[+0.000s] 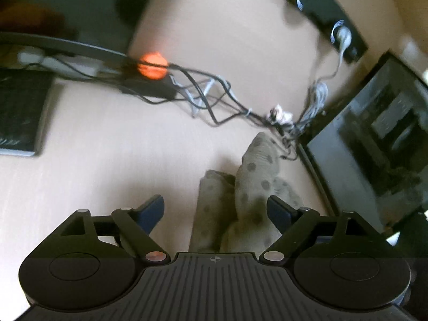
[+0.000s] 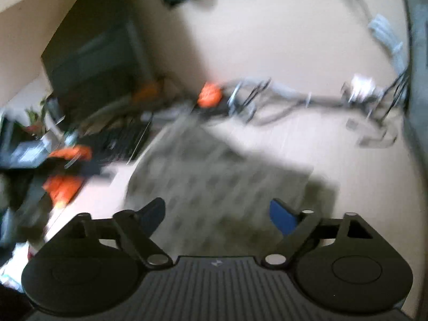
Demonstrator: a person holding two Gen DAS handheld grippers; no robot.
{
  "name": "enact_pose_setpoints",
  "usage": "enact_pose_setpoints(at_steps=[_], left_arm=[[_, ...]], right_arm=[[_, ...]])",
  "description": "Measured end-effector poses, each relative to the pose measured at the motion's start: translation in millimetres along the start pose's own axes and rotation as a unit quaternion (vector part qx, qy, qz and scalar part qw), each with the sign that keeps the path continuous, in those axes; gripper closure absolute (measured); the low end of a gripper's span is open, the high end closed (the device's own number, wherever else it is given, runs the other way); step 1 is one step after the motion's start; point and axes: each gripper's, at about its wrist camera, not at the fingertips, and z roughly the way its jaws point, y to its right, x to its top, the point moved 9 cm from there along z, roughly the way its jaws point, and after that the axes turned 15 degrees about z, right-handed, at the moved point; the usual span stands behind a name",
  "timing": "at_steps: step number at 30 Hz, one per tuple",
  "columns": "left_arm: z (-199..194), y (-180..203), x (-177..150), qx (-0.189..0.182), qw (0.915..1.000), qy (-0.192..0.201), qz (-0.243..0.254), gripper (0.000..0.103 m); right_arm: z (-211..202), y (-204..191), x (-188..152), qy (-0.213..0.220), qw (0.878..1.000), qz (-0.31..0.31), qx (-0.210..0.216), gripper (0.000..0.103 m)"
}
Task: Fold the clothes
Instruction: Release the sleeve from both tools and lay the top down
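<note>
A beige garment with grey dots [image 1: 254, 187] lies bunched on the pale table, just ahead of my left gripper [image 1: 215, 210], which is open with the cloth between and below its blue-padded fingers. In the right wrist view the same dotted garment [image 2: 214, 176] lies spread flat, blurred by motion. My right gripper [image 2: 216, 212] is open above its near edge and holds nothing.
A tangle of black and white cables [image 1: 214, 99] with an orange ball [image 1: 152, 65] crosses the table. A dark monitor [image 1: 374, 144] stands at the right, a black book [image 1: 18, 112] at the left. The right wrist view shows a keyboard [image 2: 120, 139] and orange items [image 2: 64, 184] at the left.
</note>
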Motion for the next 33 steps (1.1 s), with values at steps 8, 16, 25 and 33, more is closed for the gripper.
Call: enact_pose_setpoints(at_steps=[8,16,25,33], left_arm=[[21.3,21.5,-43.9,0.019,0.9973,-0.066,-0.026,0.014],[18.8,-30.1,-1.9,0.178,0.9777,-0.060,0.094,0.016],[-24.0,-21.3,0.8,0.038,0.9977,0.007,0.056,0.009],[11.4,11.3,-44.2,0.014,0.9971,-0.021,0.072,0.009]], right_arm=[[60.5,10.6,-46.7,0.008,0.974,-0.167,-0.150,0.017],[27.4,-69.9,-109.2,-0.085,0.986,-0.140,0.008,0.009],[5.4,-51.0,10.3,0.021,0.993,0.042,0.112,0.004],[87.3,-78.9,0.6,-0.142,0.939,0.178,0.258,0.004]])
